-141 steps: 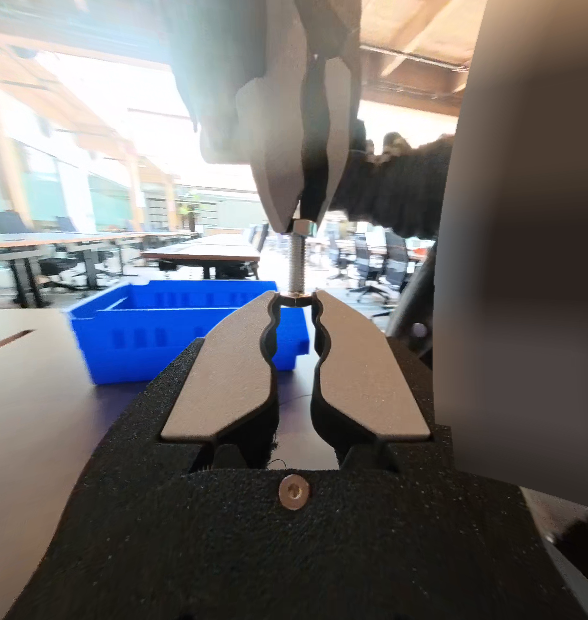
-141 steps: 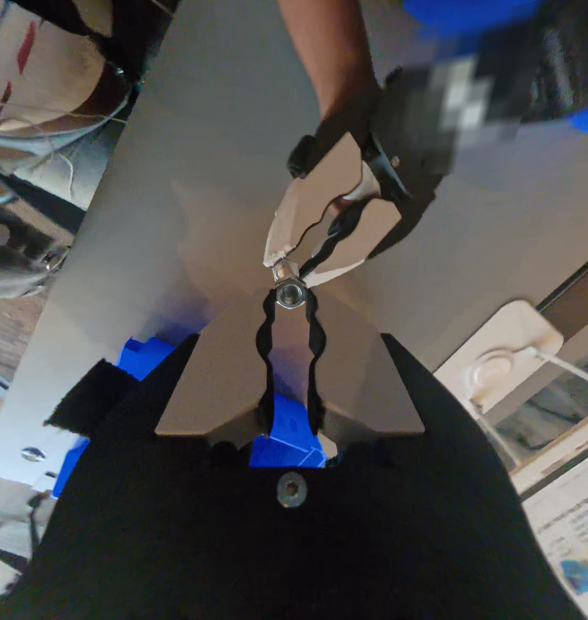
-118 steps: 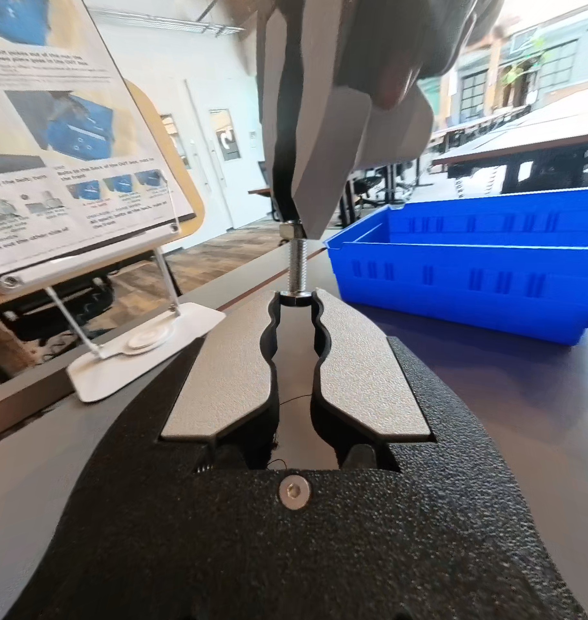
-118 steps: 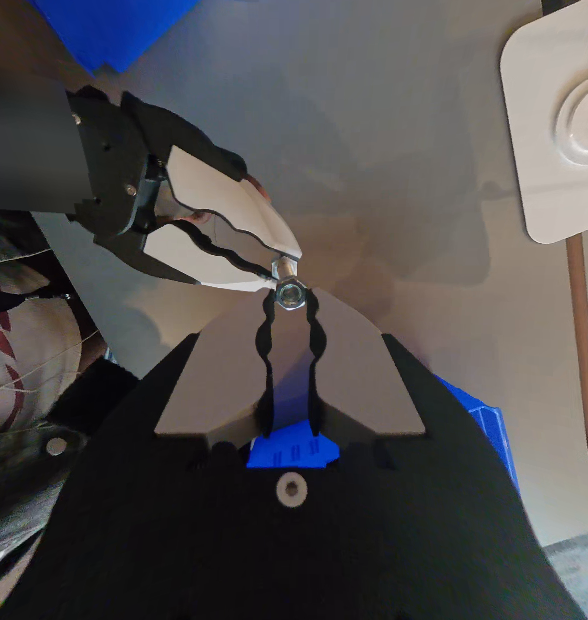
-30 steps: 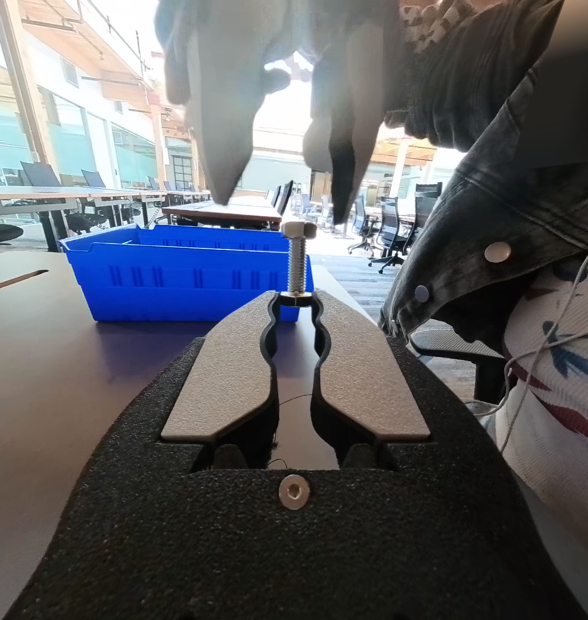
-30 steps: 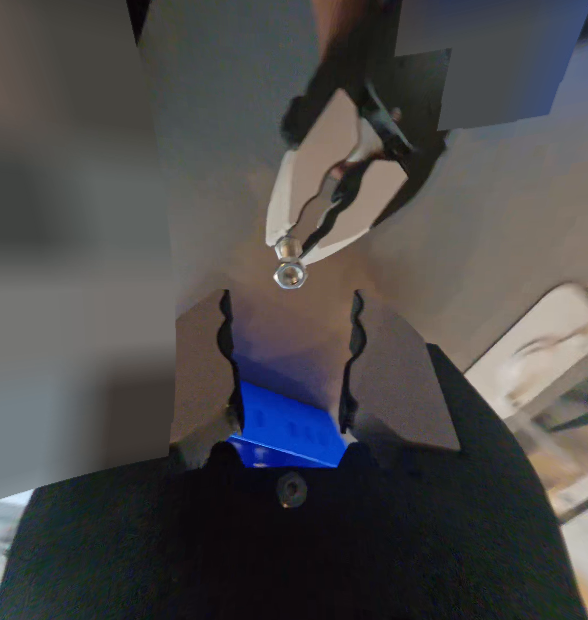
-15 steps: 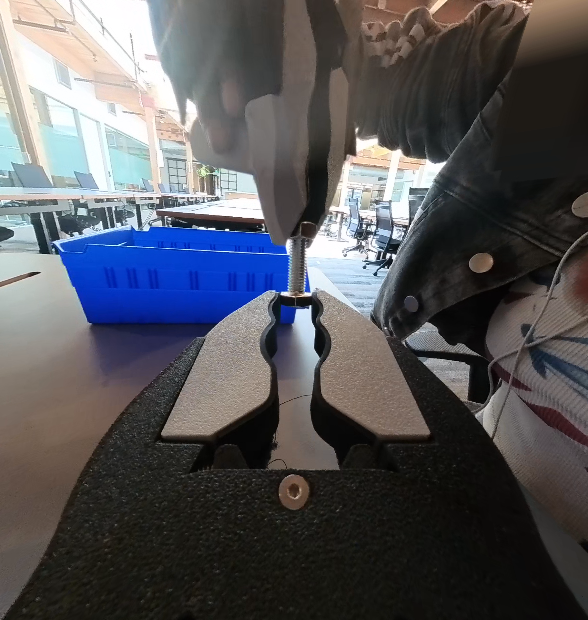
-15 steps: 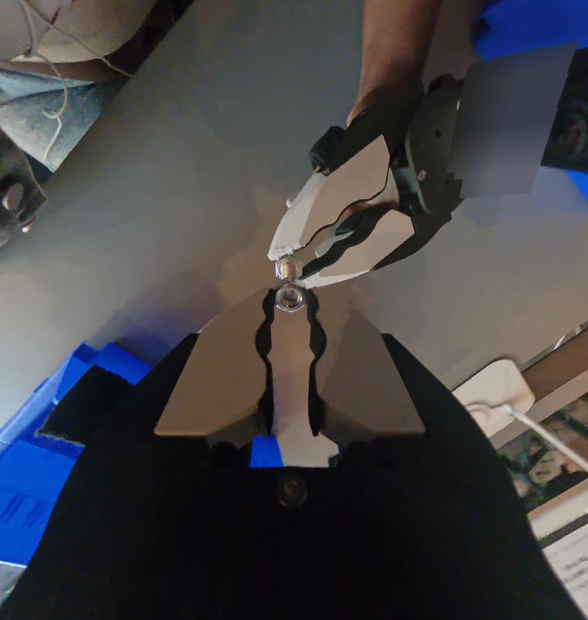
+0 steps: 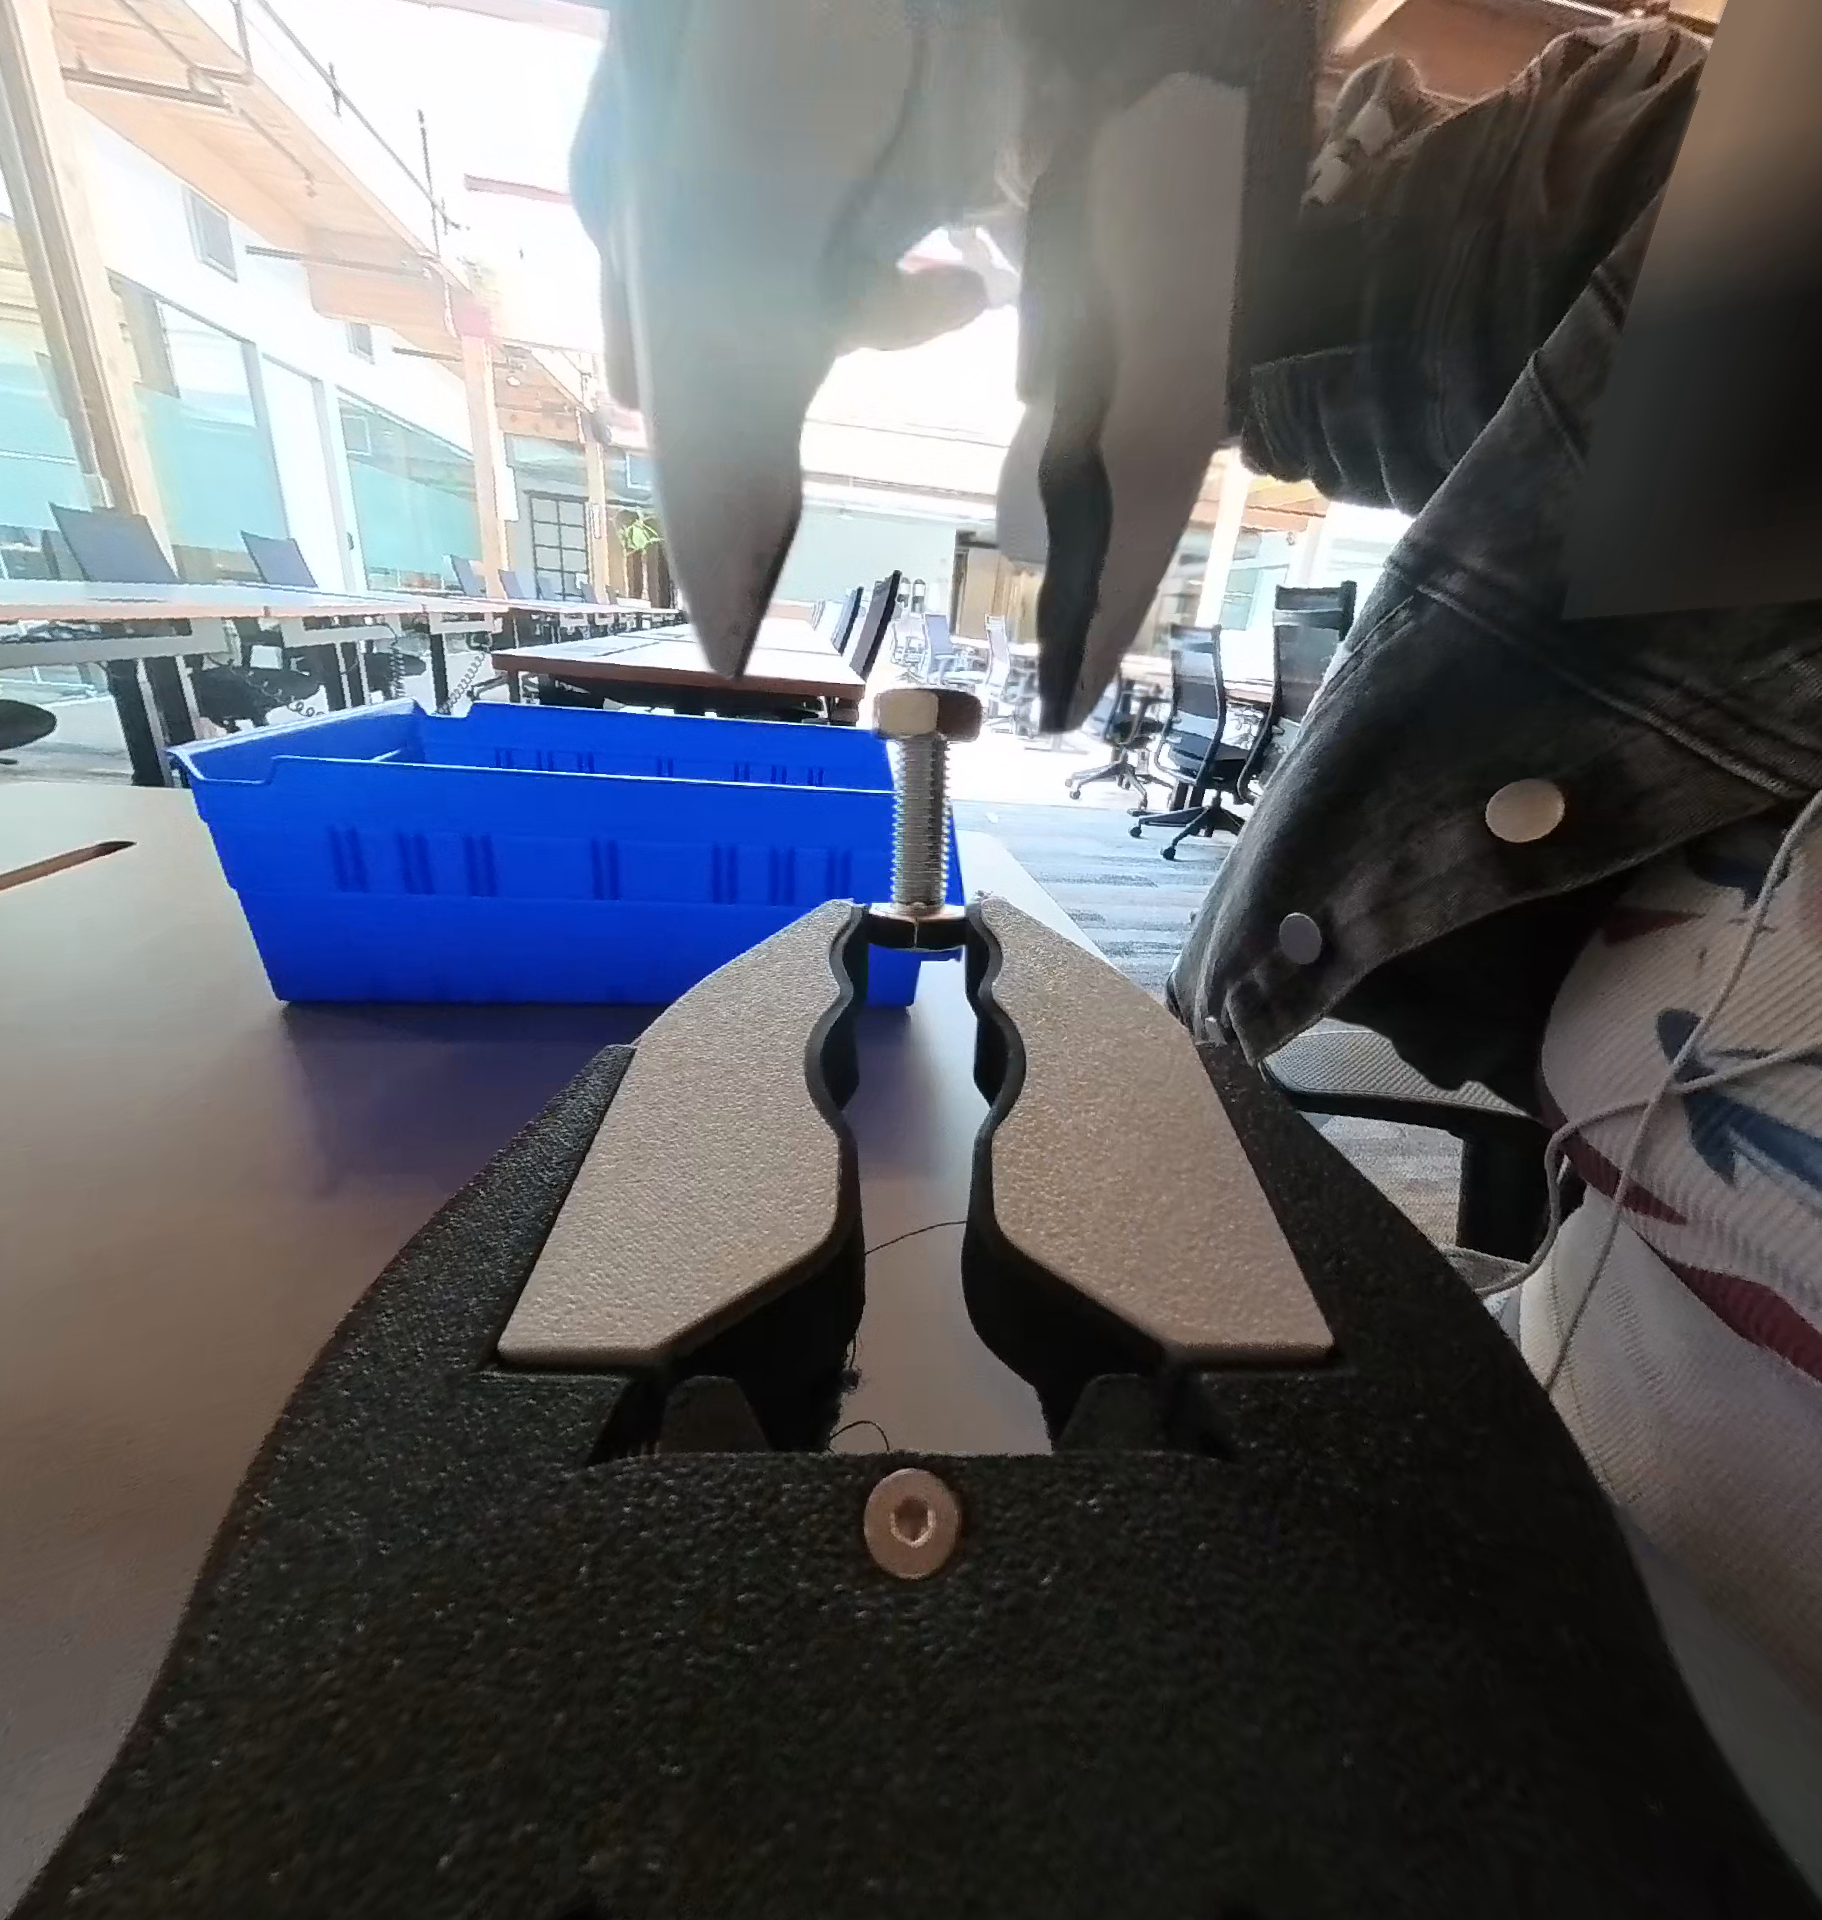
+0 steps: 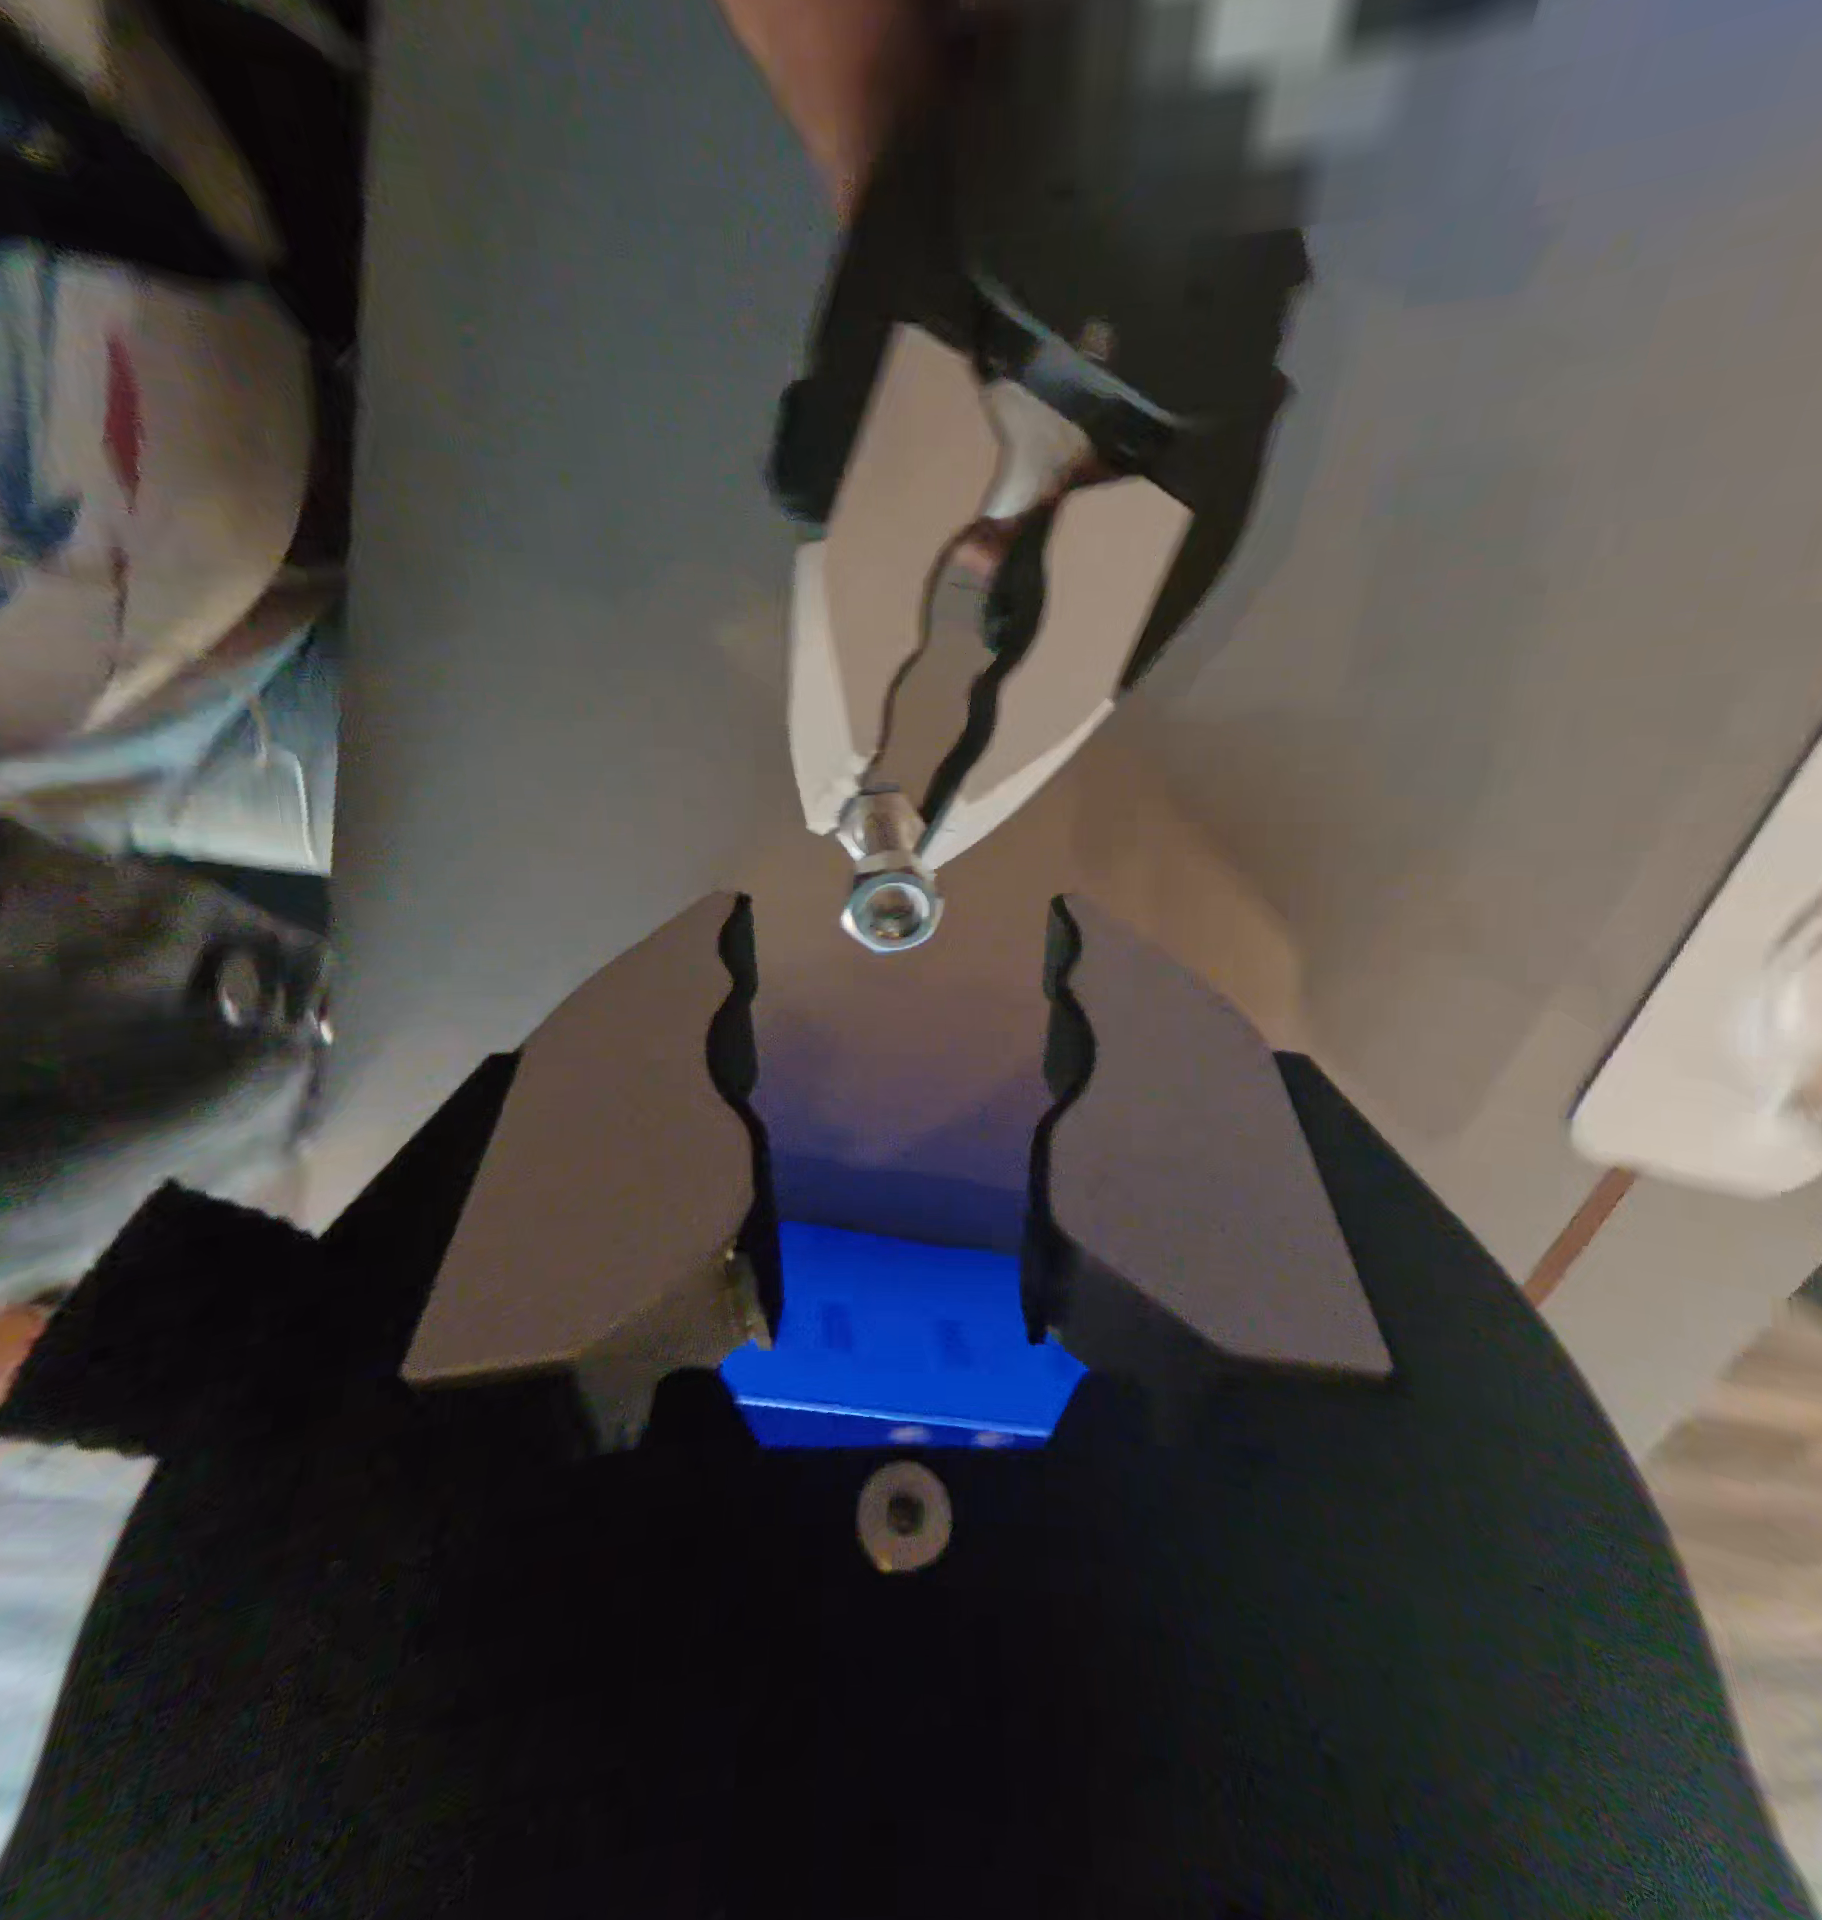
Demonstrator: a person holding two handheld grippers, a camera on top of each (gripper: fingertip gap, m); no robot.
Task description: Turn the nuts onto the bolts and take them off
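A silver bolt [image 9: 919, 831] stands upright with a hex nut [image 9: 928, 715] at its top end. My left gripper [image 9: 915, 920] is shut on the bolt's lower end, a little above the grey table [image 9: 159, 1091]. My right gripper [image 9: 891, 686] hangs open just above the nut, one finger on each side, not touching it. In the right wrist view I look down on the nut [image 10: 891, 914] between my open right gripper [image 10: 896, 904] fingers, with the left gripper [image 10: 881, 831] gripping the bolt beneath it.
A blue plastic bin [image 9: 533, 862] stands on the table just behind the bolt; it also shows in the right wrist view [image 10: 902, 1340]. A person's denim jacket [image 9: 1509, 831] is close on the right. A white object [image 10: 1738, 997] lies at the table's edge. My two grippers' fingertips are within a few centimetres of each other.
Half a second ago my right gripper was shut on the nut. It has now opened and lifted slightly off it. The left gripper and bolt have stayed put.
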